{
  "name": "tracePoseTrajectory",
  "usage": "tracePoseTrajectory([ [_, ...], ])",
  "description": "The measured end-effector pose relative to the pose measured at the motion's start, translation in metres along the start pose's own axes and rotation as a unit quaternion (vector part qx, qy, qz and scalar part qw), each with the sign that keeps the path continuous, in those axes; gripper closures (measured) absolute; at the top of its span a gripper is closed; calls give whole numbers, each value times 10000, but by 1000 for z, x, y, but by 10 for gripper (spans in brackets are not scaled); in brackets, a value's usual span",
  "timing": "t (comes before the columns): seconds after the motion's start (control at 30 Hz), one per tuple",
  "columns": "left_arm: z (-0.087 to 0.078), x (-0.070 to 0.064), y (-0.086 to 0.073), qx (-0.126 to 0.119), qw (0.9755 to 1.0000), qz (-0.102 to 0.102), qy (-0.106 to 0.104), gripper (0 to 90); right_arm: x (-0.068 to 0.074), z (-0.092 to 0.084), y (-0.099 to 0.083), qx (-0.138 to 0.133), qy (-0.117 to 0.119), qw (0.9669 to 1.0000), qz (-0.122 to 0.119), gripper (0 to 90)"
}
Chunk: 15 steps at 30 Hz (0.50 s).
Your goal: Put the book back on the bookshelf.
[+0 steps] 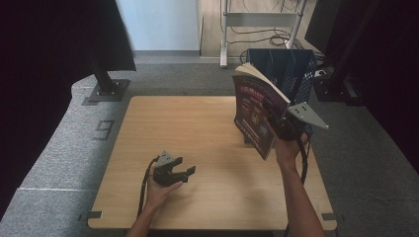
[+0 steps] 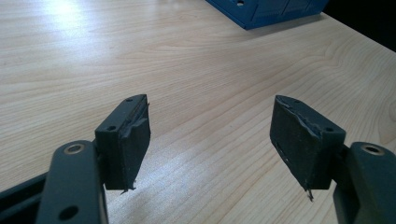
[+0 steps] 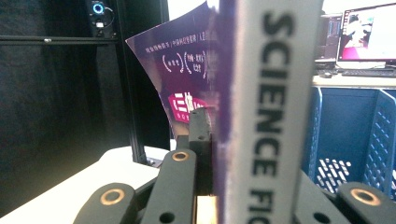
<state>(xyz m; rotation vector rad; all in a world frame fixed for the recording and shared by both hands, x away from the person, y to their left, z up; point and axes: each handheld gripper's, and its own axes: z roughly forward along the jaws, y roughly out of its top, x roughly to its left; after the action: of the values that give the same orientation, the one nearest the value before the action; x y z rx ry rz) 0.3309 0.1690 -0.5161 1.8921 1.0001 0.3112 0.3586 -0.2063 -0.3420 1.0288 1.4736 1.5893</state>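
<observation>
- The left gripper (image 2: pixel 210 140) sits low over the desk (image 2: pixel 196 60), its two black jaws rising from the bottom edge and standing wide apart with bare wood between them.
- The pads (image 2: pixel 137 140) are dark and worn, with frayed edges.
- A blue crate (image 2: pixel 266 11) stands at the desk's far edge, only its base in sight.
- The wood is pale with grain lines, and light glares at its far left.
</observation>
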Motion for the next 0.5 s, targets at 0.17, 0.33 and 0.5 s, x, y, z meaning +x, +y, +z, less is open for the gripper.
tracePoseTrajectory([
  [0.17, -1, 0, 0, -3, 10000, -9, 9, 293, -3, 3, 2, -4, -77, 10000, 3, 815],
  [0.33, 0, -1, -1, 6, 10000, -6, -7, 293, -7, 5, 4, -48, -156, 9999, -3, 815],
  [0.5, -1, 0, 0, -10, 10000, -10, 7, 292, -11, 8, 6, -57, -244, 9997, 7, 815],
])
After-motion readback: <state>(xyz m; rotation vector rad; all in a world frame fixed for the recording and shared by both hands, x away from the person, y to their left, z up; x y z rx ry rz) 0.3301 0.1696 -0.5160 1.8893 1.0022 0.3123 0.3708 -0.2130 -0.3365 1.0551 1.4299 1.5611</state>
